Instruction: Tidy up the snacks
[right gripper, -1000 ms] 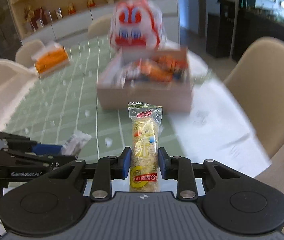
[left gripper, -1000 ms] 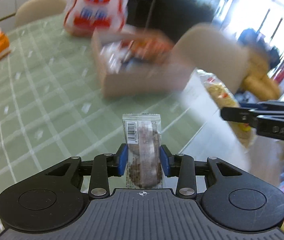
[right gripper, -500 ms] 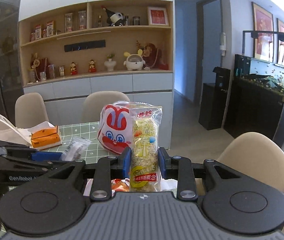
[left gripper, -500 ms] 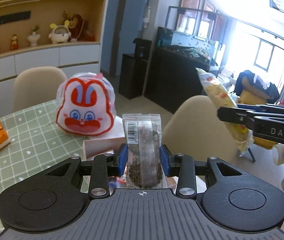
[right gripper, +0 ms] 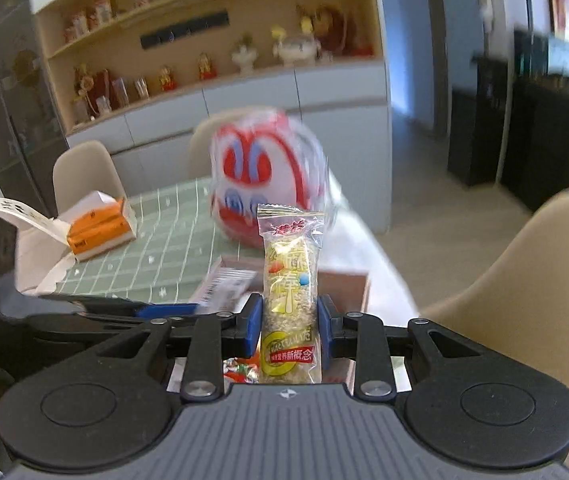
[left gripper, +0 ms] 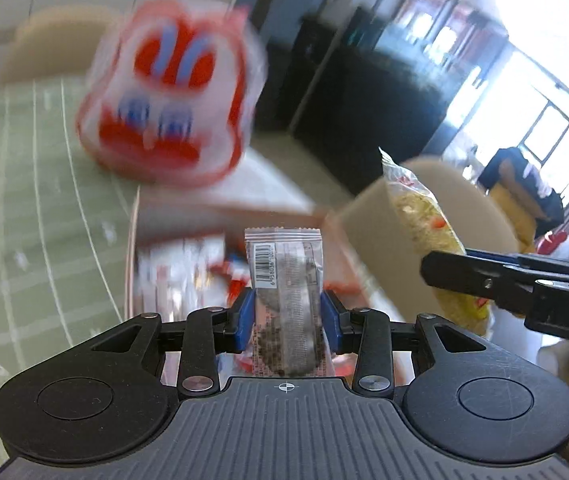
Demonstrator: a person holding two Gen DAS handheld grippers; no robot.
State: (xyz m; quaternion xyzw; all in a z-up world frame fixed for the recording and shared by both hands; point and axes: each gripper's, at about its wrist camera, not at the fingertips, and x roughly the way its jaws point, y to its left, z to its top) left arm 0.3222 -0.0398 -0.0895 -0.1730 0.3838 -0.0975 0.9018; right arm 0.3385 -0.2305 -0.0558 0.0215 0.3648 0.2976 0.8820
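Note:
My left gripper [left gripper: 286,314] is shut on a clear packet of dark biscuit [left gripper: 284,280] and holds it upright over the cardboard box [left gripper: 132,264] of snacks. My right gripper [right gripper: 289,320] is shut on a yellow rice-bar packet [right gripper: 290,288], also just above the box's rim [right gripper: 358,292]. The right gripper's fingers [left gripper: 484,280] and its yellow packet [left gripper: 424,220] show at the right of the left wrist view. The left gripper's fingers [right gripper: 124,310] and its packet [right gripper: 224,286] show at the left of the right wrist view.
A red-and-white rabbit-face bag [left gripper: 172,96] stands behind the box on the green checked tablecloth [left gripper: 24,200]. An orange tissue pack [right gripper: 100,228] lies at the far left. Beige chairs [right gripper: 524,280] stand around the table. A shelf wall stands behind.
Both grippers have tilted back down from a level view of the room and now hang close over the box, each still holding its packet.

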